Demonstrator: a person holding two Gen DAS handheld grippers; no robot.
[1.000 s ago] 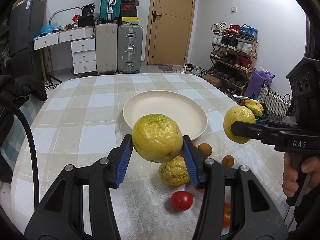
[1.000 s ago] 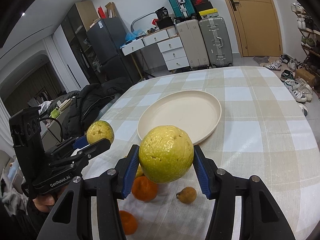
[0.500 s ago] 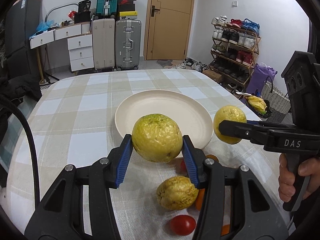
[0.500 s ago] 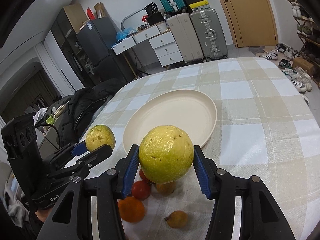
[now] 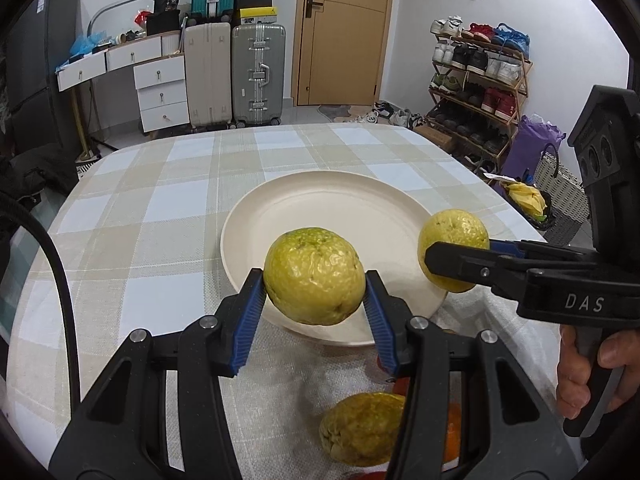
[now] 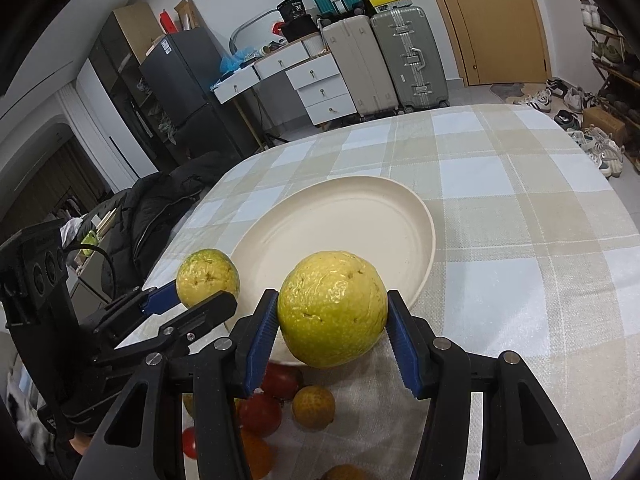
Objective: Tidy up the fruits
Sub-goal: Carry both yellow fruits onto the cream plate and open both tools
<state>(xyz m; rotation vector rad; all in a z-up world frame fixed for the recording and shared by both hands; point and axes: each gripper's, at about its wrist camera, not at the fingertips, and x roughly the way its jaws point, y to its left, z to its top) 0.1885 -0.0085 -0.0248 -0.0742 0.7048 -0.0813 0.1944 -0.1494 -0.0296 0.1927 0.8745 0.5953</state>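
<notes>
My left gripper (image 5: 314, 300) is shut on a wrinkled yellow-green guava (image 5: 314, 276), held just above the near rim of the empty cream plate (image 5: 320, 204). My right gripper (image 6: 332, 334) is shut on a second yellow guava (image 6: 332, 314), over the plate's near edge (image 6: 360, 208). Each gripper shows in the other's view: the right one with its guava (image 5: 452, 256) and the left one with its guava (image 6: 208, 278). A third guava (image 5: 362, 428) lies on the white cloth below the left gripper.
Red tomatoes (image 6: 260, 414), oranges (image 6: 254, 454) and a small brown-yellow fruit (image 6: 313, 407) lie on the cloth near me. The round table has a checked cloth (image 5: 160, 216). Suitcases, drawers and a shoe rack stand beyond the table.
Both grippers have moved forward with their guavas, from over the loose fruit to the plate's near rim. The loose fruit has slid toward the bottom of both views.
</notes>
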